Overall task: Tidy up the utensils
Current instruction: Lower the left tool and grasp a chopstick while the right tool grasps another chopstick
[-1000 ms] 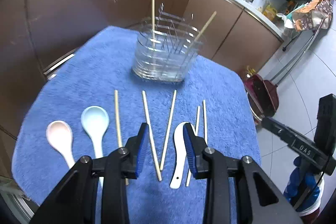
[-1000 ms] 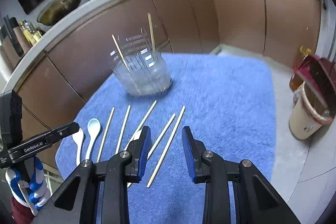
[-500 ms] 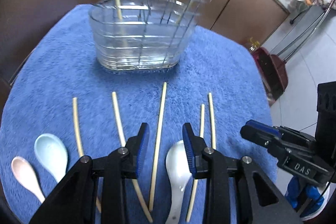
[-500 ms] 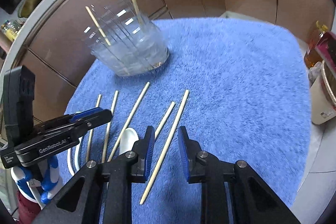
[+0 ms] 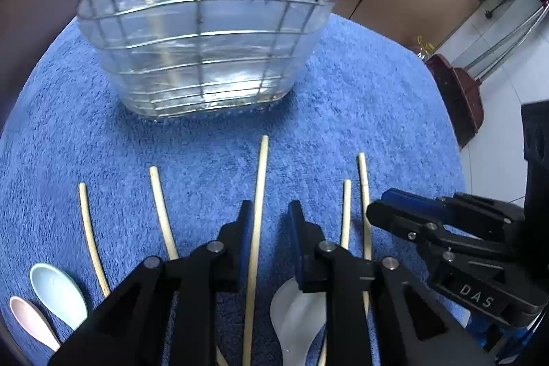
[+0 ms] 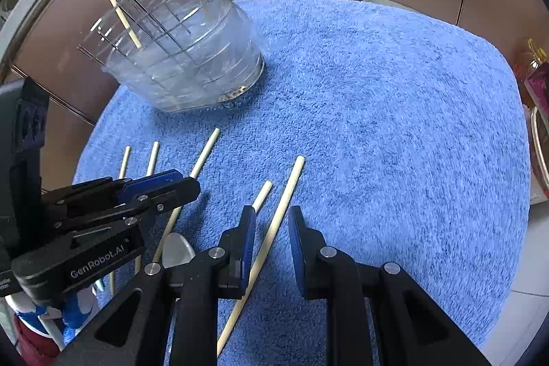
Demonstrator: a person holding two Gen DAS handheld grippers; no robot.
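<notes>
The left tongs (image 5: 266, 215) and right tongs (image 6: 271, 218) have just been closing, each still loose astride one chopstick (image 5: 257, 194) (image 6: 278, 218), pads not pressing. Both pale sticks lie flat on the blue towel (image 6: 377, 126).

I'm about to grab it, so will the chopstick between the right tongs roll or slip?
The chopstick looks thin, round and smooth, so it may twist in the pads. The towel is plush, so rolling seems unlikely. It looks stiff and light.

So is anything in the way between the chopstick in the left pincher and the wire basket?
Nothing visible. The chopstick lies between the left gripper's open jaws, and only bare blue towel separates it from the basket.
</notes>
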